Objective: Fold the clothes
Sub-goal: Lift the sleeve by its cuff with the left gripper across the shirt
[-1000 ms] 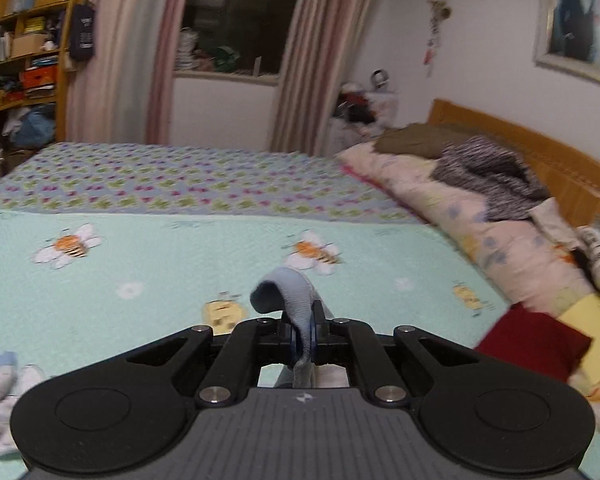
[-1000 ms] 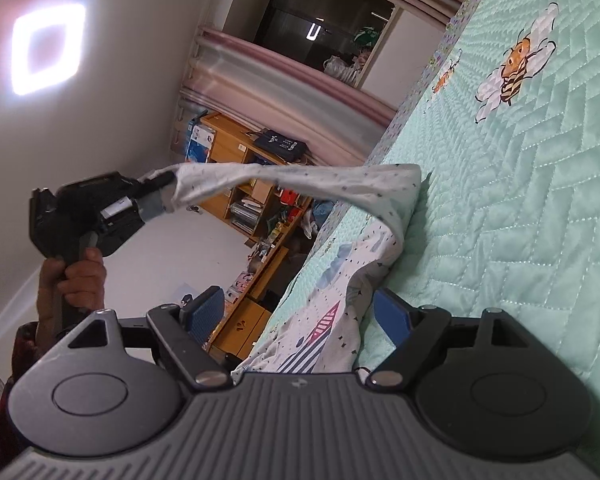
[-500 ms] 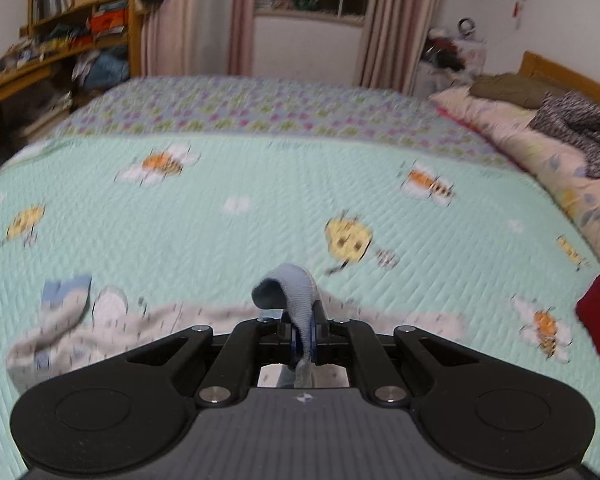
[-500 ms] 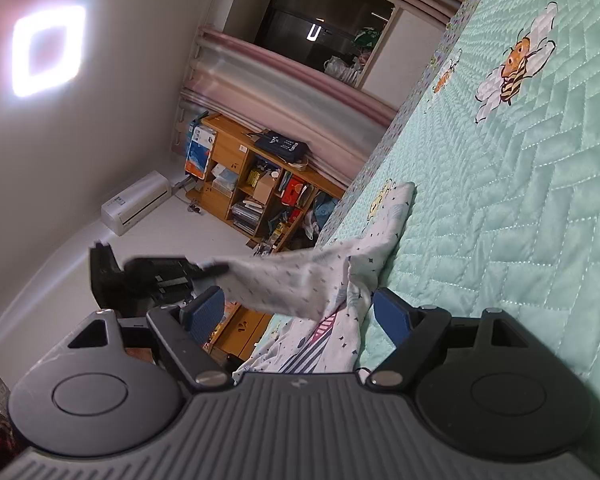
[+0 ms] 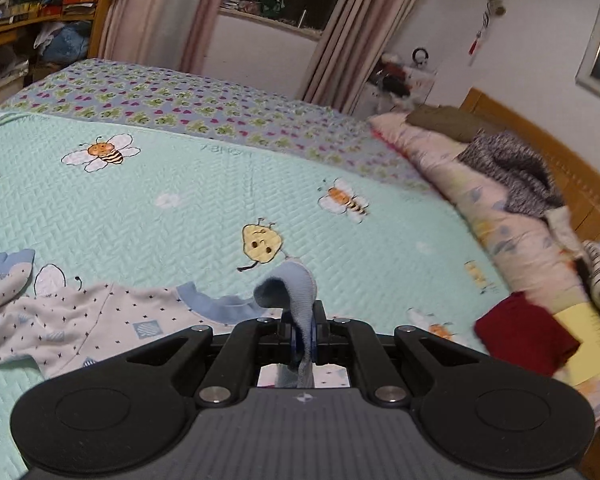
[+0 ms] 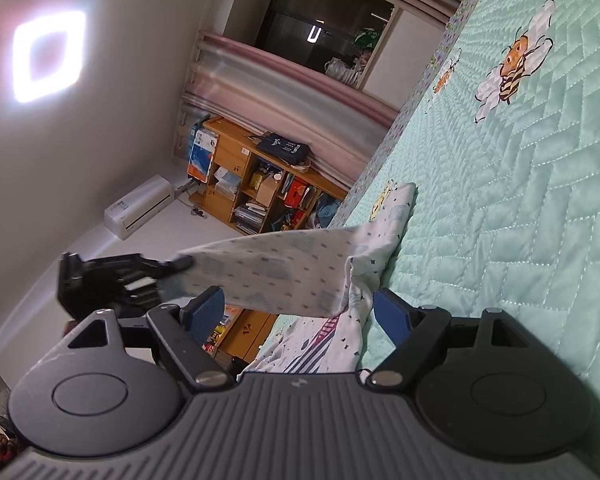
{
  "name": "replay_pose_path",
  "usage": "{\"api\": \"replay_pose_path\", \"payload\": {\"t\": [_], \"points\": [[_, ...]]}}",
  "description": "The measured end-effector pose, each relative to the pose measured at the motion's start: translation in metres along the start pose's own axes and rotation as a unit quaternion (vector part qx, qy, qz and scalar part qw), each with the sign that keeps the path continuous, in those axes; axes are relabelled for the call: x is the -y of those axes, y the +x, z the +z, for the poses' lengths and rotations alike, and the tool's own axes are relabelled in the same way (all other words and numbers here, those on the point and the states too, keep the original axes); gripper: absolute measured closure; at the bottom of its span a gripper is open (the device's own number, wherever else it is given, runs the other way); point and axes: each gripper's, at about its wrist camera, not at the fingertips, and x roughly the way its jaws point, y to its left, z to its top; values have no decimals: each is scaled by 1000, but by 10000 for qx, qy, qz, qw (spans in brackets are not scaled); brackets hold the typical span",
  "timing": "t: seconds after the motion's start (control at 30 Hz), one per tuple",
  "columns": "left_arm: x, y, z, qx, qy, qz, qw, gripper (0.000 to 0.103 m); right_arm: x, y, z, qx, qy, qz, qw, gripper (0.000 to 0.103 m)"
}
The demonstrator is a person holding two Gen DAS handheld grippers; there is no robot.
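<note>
A white star-print garment (image 5: 100, 320) with a blue collar lies crumpled on the mint bee quilt (image 5: 180, 208), low and left in the left wrist view. My left gripper (image 5: 304, 320) is shut on the garment's blue cuff (image 5: 296, 288), which curls over the fingertips. The right wrist view shows the left gripper (image 6: 112, 280) holding the sleeve (image 6: 268, 272) stretched above the bed. My right gripper (image 6: 300, 308) stands open and level at the quilt's edge. Garment cloth (image 6: 340, 332) lies between its blue pads (image 6: 206, 312), and neither pad presses on it.
A rolled floral duvet (image 5: 480, 200) with a grey knit (image 5: 512, 172), a red cloth (image 5: 528, 336) and a yellow paper runs along the wooden headboard (image 5: 572, 172). A purple patterned sheet (image 5: 180, 100) covers the far bed. A cluttered wooden bookshelf (image 6: 260, 184) stands beyond the bed.
My left gripper swung across and down with the cuff, so the sleeve sank from high and taut to low over the bed. The right gripper stayed still and open.
</note>
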Motion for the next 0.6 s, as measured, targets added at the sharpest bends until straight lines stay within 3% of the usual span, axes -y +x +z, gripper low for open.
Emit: {"api": "replay_pose_path", "payload": {"t": [0.1, 0.27, 0.37, 0.6], "points": [[-11, -8, 0, -15, -264, 44, 9996, 96, 0, 0, 0, -2, -3, -2, 10000, 21], [-49, 7, -15, -319, -933, 421, 9942, 96, -3, 2, -1, -53, -98, -91, 9999, 21], [-66, 14, -29, -424, -1015, 781, 9909, 96, -5, 2, 0, -79, -151, -128, 9998, 21], [-87, -10, -34, -242, -1110, 728, 9909, 96, -2, 1, 0, -67, -127, -108, 9998, 21]]}}
